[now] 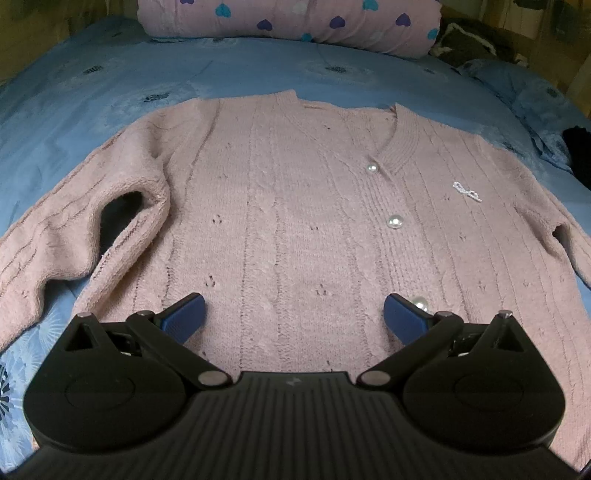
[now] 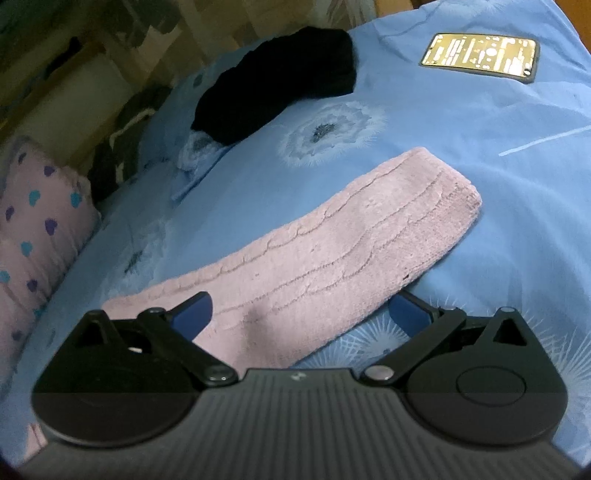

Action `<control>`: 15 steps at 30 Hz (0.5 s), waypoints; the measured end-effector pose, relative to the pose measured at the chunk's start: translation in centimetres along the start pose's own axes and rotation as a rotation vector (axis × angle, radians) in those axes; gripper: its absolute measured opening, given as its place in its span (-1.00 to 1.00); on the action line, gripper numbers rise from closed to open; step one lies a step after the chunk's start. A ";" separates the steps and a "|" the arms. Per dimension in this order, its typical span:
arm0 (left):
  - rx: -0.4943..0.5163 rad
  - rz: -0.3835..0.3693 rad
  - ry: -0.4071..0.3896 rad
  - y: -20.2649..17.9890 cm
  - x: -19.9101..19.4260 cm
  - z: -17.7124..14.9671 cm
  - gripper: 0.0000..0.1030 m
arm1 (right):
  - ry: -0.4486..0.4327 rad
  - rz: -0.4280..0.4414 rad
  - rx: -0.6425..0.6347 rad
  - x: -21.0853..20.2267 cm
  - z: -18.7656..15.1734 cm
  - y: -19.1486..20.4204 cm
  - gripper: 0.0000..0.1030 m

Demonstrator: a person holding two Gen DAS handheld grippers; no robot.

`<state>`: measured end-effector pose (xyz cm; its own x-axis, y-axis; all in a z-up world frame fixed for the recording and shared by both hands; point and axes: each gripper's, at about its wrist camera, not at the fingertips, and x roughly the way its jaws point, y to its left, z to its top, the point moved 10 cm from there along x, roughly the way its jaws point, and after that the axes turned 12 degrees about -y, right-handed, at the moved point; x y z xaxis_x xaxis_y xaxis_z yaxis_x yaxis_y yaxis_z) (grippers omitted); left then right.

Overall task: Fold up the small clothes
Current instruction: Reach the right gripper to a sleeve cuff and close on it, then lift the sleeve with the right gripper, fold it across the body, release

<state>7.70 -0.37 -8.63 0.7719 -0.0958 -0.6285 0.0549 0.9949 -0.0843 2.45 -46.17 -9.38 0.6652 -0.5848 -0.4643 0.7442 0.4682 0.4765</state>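
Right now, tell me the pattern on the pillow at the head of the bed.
Pink pillow with purple, teal and white hearts; clearest in the left wrist view.

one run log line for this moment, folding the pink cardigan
stage: pre-fold | pink knit cardigan: flat, buttoned, on blue bedsheet | left gripper: open over hem | right gripper: open over sleeve

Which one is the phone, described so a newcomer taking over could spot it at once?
Start from the blue flowered bedspread in the right wrist view and follow the cardigan's pink sleeve out to its cuff. Beyond the cuff, up in the far right corner, lies the phone. It is the only flat, hard, dark-edged rectangle; the black garment beside it is soft and lumpy.
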 end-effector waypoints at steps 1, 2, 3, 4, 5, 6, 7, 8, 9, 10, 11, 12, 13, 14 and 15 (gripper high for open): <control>0.001 -0.001 0.000 0.0 0.0 0.0 1.00 | -0.009 0.001 0.015 0.0 0.1 0.0 1.00; 0.002 -0.002 0.000 -0.1 0.0 0.0 1.00 | -0.018 0.005 0.023 0.1 0.2 0.0 1.00; 0.001 -0.003 0.004 0.0 0.1 0.0 1.00 | -0.025 0.006 0.024 0.2 0.3 0.1 0.93; -0.002 -0.004 0.008 0.0 0.1 -0.1 1.00 | -0.031 0.010 0.022 0.3 0.4 0.3 0.79; -0.007 -0.006 0.009 0.0 0.1 -0.1 1.00 | -0.031 0.015 0.017 0.4 0.4 0.4 0.56; -0.012 -0.009 0.010 0.1 0.1 0.0 1.00 | -0.029 0.004 0.008 0.6 0.4 0.5 0.43; -0.015 -0.012 0.010 0.1 0.1 0.0 1.00 | -0.029 -0.007 -0.007 0.8 0.4 0.5 0.37; -0.016 -0.015 0.010 0.1 0.1 0.1 1.00 | -0.029 -0.009 -0.022 0.9 0.4 0.6 0.15; -0.017 -0.020 0.007 0.1 0.0 0.2 1.00 | -0.027 -0.014 -0.034 1.0 0.5 0.6 -0.08; -0.016 -0.027 0.002 0.0 -0.1 0.2 1.00 | -0.021 -0.028 -0.044 1.1 0.5 0.5 -0.21; -0.014 -0.029 0.000 0.0 -0.1 0.3 1.00 | -0.017 -0.037 -0.050 1.2 0.6 0.3 -0.51; -0.013 -0.029 0.001 0.0 -0.2 0.3 1.00 | -0.010 -0.032 -0.050 1.3 0.7 0.3 -0.74; -0.011 -0.030 0.001 0.0 -0.2 0.3 1.00 | 0.009 -0.023 -0.040 1.5 0.7 0.2 -0.74; -0.011 -0.032 0.002 0.0 -0.2 0.3 1.00 | 0.017 -0.021 -0.031 1.6 0.8 0.2 -0.76; -0.012 -0.033 0.003 0.0 -0.2 0.3 1.00 | 0.018 -0.014 -0.033 1.6 0.9 0.3 -0.78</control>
<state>7.73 -0.35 -8.31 0.7676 -0.1287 -0.6278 0.0727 0.9908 -0.1142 3.67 -47.59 -9.29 0.6555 -0.5795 -0.4843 0.7548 0.4820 0.4448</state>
